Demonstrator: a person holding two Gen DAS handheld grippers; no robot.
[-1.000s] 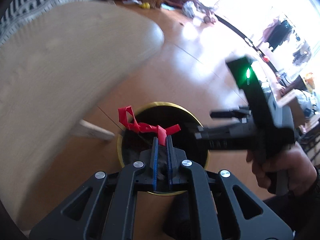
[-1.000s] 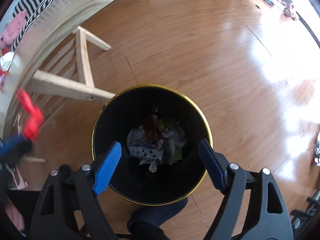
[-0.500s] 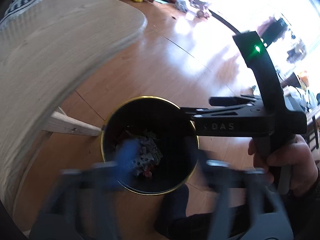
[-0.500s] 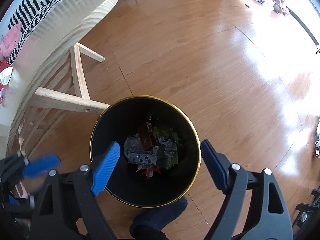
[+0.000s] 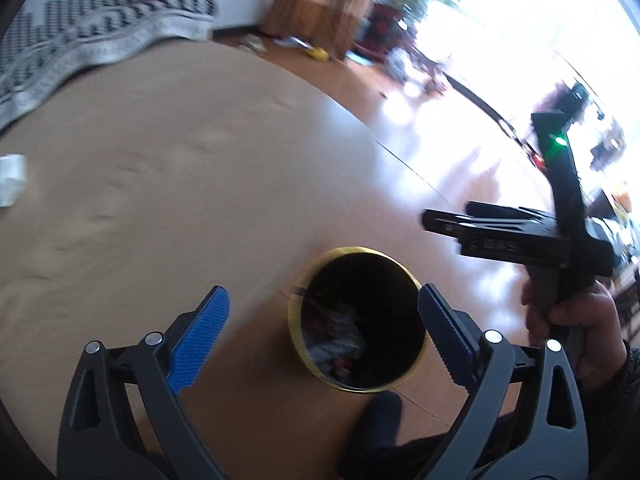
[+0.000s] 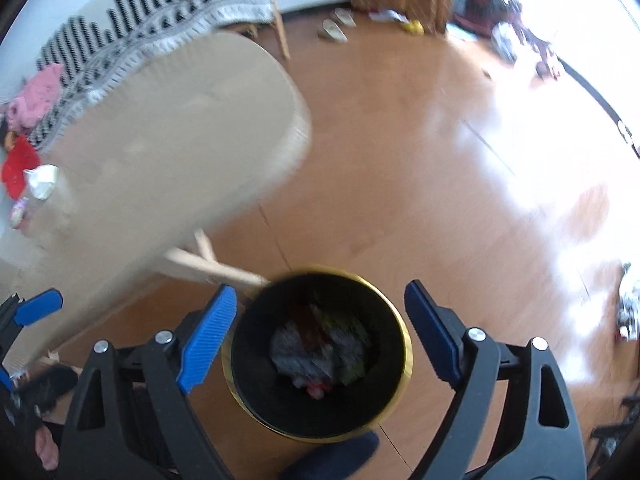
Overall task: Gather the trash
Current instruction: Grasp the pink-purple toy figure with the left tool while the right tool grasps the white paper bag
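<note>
Already both the left gripper (image 5: 320, 316) and right gripper (image 6: 320, 320) hang empty, jaws still opening, over the bin (image 6: 404, 344), which holds crumpled trash (image 6: 316, 352). Farther off, a white wad (image 6: 40, 180) and red scrap (image 6: 18, 164) remain on the surface (image 6: 160, 140), likely next.

Glossy wood floor (image 6: 400, 168), matt pale wooden table (image 5: 160, 184), black bin (image 6: 320, 430) with shiny gold rim.
</note>
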